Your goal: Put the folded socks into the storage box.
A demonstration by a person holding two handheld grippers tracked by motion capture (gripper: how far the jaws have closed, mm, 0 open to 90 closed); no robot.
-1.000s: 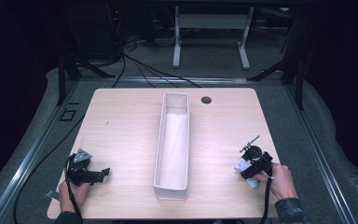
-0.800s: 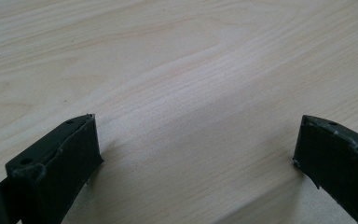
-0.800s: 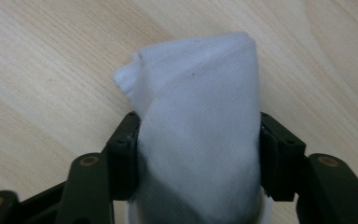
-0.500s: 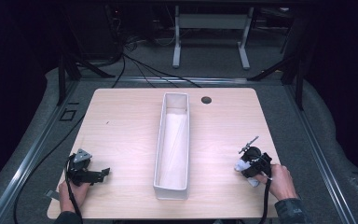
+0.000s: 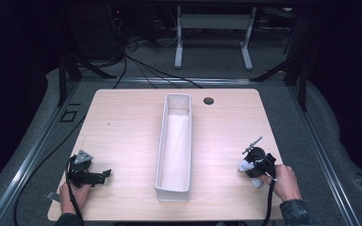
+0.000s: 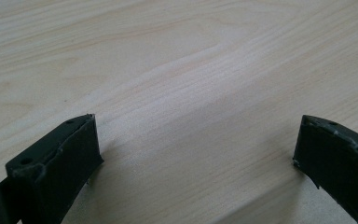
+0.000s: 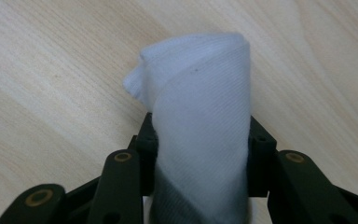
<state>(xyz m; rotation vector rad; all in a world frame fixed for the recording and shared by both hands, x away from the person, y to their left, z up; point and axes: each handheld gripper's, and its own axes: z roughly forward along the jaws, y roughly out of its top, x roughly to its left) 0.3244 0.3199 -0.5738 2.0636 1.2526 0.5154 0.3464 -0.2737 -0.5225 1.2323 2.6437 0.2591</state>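
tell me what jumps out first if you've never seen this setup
A long white bin runs down the middle of the wooden table. The right gripper, at the table's near right, is clamped on a rolled white cloth. The left gripper sits at the near left, jaws wide apart over bare wood.

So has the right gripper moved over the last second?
Barely, if at all: the right gripper, shut on a white rolled cloth, sits about as far from the long white tray as before.
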